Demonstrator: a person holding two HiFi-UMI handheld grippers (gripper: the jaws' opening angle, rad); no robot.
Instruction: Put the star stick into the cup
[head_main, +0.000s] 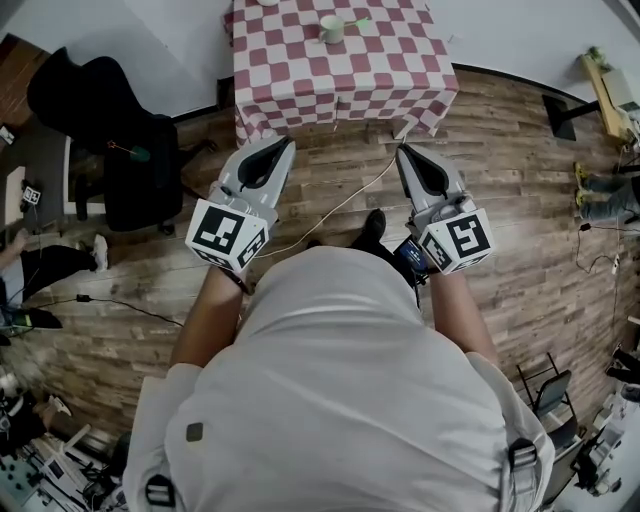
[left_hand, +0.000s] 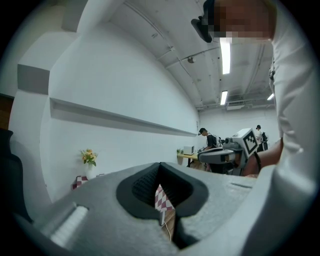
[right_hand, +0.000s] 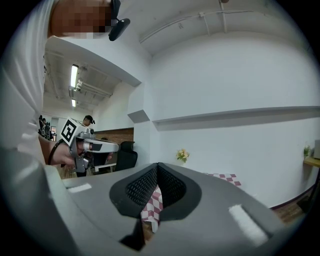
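A white cup (head_main: 331, 28) stands on the table with the red-and-white checked cloth (head_main: 300, 70) at the far end of the head view. A green stick (head_main: 357, 22) juts out at the cup's right; whether it rests in the cup or beside it I cannot tell. My left gripper (head_main: 283, 144) and right gripper (head_main: 403, 152) are held side by side over the wooden floor, well short of the table, both pointing at it. Each has its jaws together with nothing between them. In the left gripper view (left_hand: 160, 166) and the right gripper view (right_hand: 158, 166) only checked cloth shows through the gap below the tips.
A black office chair (head_main: 110, 130) stands at the left by a desk. A white cable (head_main: 340, 205) runs across the floor between the grippers. A vase of flowers (right_hand: 182, 155) stands by the wall. People sit and stand at the room's edges.
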